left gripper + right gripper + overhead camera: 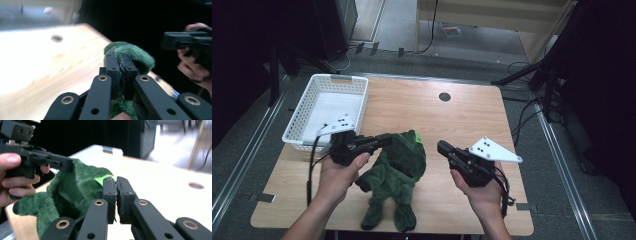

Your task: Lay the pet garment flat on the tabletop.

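A dark green plush garment (398, 172) with two leg-like ends lies at the table's front middle, its top lifted off the wood. My left gripper (388, 140) is shut on that upper edge. In the left gripper view the green pile (140, 56) bulges around the closed left gripper (121, 59). My right gripper (442, 146) hovers just right of the garment, shut with nothing in it. In the right gripper view the right gripper (116, 181) sits in front of the plush (72, 190) and a bright green patch (102, 179), apart from them, and the left gripper (71, 165) pinches the plush edge.
A white perforated basket (326, 107) stands at the table's back left, empty. A dark round hole (444, 96) sits in the wooden tabletop (472, 115) near the far edge. Cables and dark stands lie on the floor beyond the right edge.
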A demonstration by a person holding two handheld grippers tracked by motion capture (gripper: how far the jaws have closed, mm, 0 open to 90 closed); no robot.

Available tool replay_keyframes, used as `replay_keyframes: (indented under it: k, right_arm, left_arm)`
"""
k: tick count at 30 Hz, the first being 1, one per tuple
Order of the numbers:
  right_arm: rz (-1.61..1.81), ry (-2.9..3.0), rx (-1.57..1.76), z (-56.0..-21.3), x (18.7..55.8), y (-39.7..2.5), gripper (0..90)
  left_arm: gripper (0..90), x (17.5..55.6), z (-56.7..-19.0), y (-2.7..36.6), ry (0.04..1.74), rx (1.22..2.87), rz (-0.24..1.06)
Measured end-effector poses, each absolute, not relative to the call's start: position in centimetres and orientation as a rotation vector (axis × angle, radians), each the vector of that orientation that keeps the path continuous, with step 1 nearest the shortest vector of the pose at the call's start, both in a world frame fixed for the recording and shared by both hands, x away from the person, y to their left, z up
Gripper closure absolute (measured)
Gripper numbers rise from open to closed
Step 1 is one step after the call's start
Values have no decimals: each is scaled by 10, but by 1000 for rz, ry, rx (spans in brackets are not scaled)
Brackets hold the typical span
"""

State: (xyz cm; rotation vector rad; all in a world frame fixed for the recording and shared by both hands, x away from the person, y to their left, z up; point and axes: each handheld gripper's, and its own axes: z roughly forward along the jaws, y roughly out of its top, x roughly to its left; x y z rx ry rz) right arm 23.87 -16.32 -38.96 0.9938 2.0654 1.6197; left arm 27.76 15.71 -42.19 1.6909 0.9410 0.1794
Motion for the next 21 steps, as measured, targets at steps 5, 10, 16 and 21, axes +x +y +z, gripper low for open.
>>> replay_keyframes:
  k: [5,10,16,21]
  right_arm:
    - [1480,2068,1195,-447,293,-163,887]
    - [1541,2138,1247,-473,312,-148,737]
    - [1356,2250,1326,-503,331,-111,463]
    - [1276,2309,1431,-533,357,-94,545]
  left_arm:
    - [874,322,-470,147,1050,1718,166]
    - [861,337,-486,145,1093,1731,203]
    - [858,346,-492,152,1139,1718,218]
    - [854,348,-495,153,1144,1724,173]
